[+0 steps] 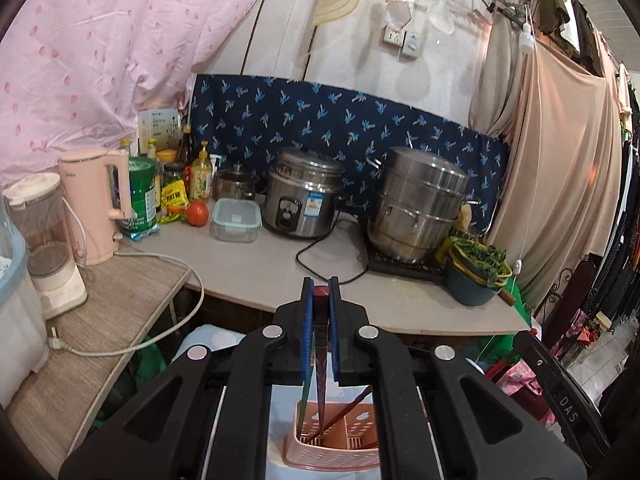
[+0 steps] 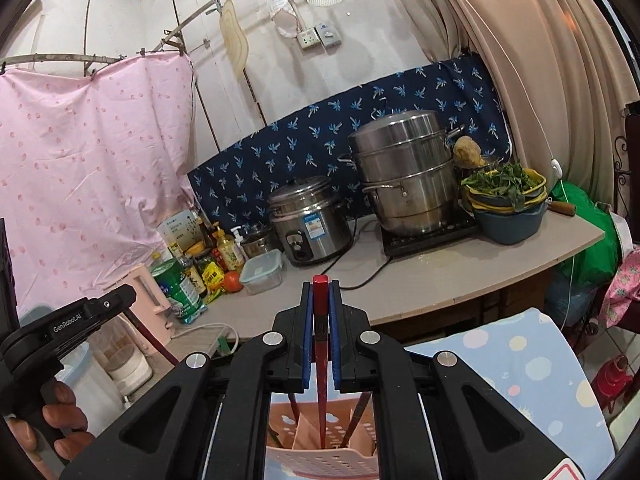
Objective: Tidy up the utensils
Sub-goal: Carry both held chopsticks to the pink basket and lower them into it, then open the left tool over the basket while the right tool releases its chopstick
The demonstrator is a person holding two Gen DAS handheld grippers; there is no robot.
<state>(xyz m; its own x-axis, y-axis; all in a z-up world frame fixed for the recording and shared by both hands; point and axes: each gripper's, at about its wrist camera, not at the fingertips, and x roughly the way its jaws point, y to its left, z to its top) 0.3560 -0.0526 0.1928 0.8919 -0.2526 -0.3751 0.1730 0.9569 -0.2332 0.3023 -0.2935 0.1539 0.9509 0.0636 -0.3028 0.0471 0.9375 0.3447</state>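
Left claw clenched on chopstick, tip down in pink basket. Right claw clenched on red chopstick, tip in same basket. Few chopsticks already inside; both held ones unreleased. Cluttered desk beyond.

Wrist views, facing shared counter
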